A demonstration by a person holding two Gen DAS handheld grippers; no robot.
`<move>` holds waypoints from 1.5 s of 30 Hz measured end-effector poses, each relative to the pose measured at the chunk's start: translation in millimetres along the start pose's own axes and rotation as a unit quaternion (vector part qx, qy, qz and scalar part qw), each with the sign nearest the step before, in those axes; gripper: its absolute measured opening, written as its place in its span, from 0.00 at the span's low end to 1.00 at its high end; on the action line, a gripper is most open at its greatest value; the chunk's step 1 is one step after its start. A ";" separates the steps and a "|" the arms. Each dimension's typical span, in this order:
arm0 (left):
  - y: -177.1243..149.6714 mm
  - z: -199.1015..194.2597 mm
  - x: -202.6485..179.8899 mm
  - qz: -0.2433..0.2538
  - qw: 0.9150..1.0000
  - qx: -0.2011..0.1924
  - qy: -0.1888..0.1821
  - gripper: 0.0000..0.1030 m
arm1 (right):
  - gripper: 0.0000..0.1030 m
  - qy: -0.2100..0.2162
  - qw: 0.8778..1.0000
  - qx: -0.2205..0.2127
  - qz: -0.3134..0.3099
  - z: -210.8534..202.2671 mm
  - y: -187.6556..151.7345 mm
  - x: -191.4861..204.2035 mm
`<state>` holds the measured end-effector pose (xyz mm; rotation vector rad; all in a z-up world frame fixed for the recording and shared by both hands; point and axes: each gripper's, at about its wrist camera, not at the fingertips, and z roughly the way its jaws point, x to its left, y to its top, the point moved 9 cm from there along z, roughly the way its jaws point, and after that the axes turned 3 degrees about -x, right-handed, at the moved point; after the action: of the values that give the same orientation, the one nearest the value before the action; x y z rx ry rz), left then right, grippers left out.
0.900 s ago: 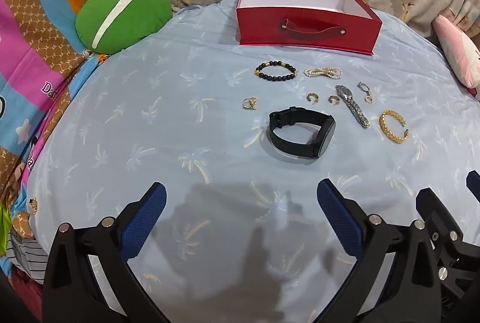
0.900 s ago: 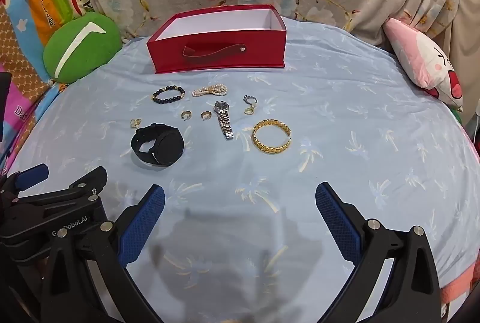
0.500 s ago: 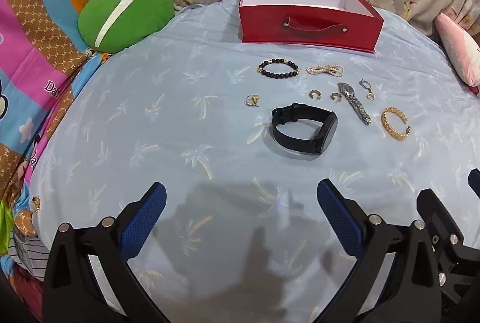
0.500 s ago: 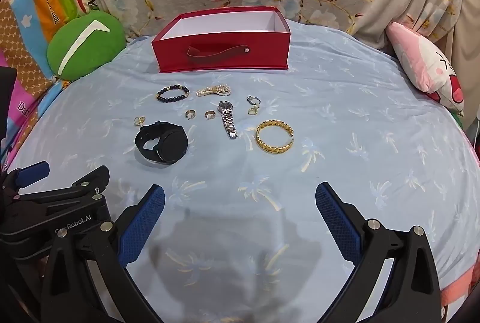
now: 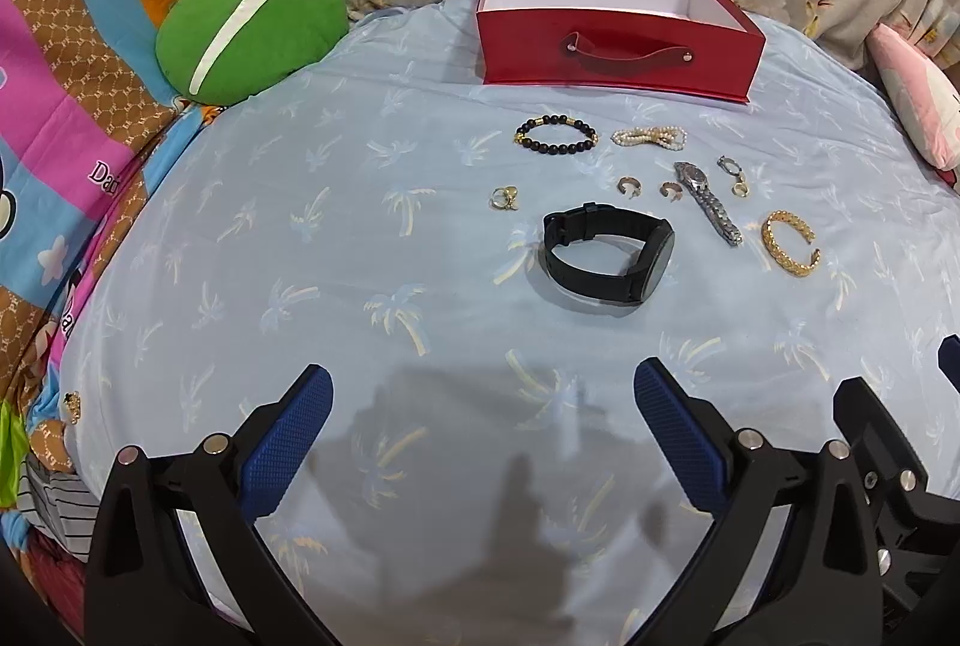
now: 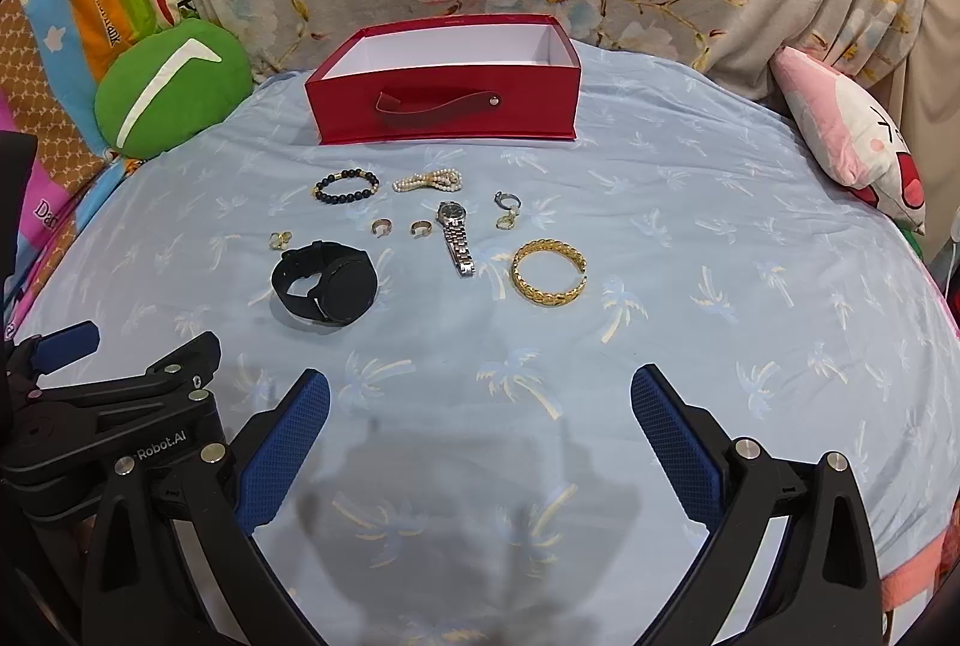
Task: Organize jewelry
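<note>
A red open box (image 5: 618, 45) (image 6: 444, 105) with a white inside stands at the far side of the blue sheet. In front of it lie a black bead bracelet (image 5: 556, 135) (image 6: 346, 185), a pearl piece (image 5: 649, 137) (image 6: 428, 181), small rings (image 5: 629, 185), a gold ring (image 5: 504, 197), a silver watch (image 5: 708, 203) (image 6: 456, 236), a black watch (image 5: 607, 262) (image 6: 326, 283) and a gold bangle (image 5: 789, 250) (image 6: 549, 272). My left gripper (image 5: 483, 421) and right gripper (image 6: 480, 418) are open and empty, near the front edge, apart from the jewelry.
A green round cushion (image 5: 246, 27) lies at the back left, a pink cushion (image 6: 852, 129) at the right. A floral fabric backs the bed. The left gripper shows at the lower left of the right wrist view (image 6: 114, 406).
Both grippers have risen or drawn slightly nearer to the jewelry; the box and the pieces sit a little lower in both views. Nothing was taken hold of.
</note>
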<state>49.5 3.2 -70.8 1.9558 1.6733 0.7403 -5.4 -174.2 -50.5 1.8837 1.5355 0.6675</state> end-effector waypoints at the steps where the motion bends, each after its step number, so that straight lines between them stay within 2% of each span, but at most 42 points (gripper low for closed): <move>1: -0.4 -0.1 0.4 0.001 1.000 0.000 0.001 0.95 | 0.95 0.000 1.000 0.000 -0.001 0.4 -0.1 0.7; 7: -0.8 0.0 2.0 0.001 1.000 0.002 0.001 0.95 | 0.95 0.009 1.000 0.003 0.003 2.4 -1.1 1.2; 45: -0.8 3.0 -4.1 0.000 1.000 0.002 -0.005 0.95 | 0.95 0.004 1.000 -0.003 0.004 0.2 0.0 1.9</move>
<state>50.5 -0.7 -74.0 1.9587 1.6705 0.7260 -4.9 -172.3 -50.6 1.8855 1.5309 0.6825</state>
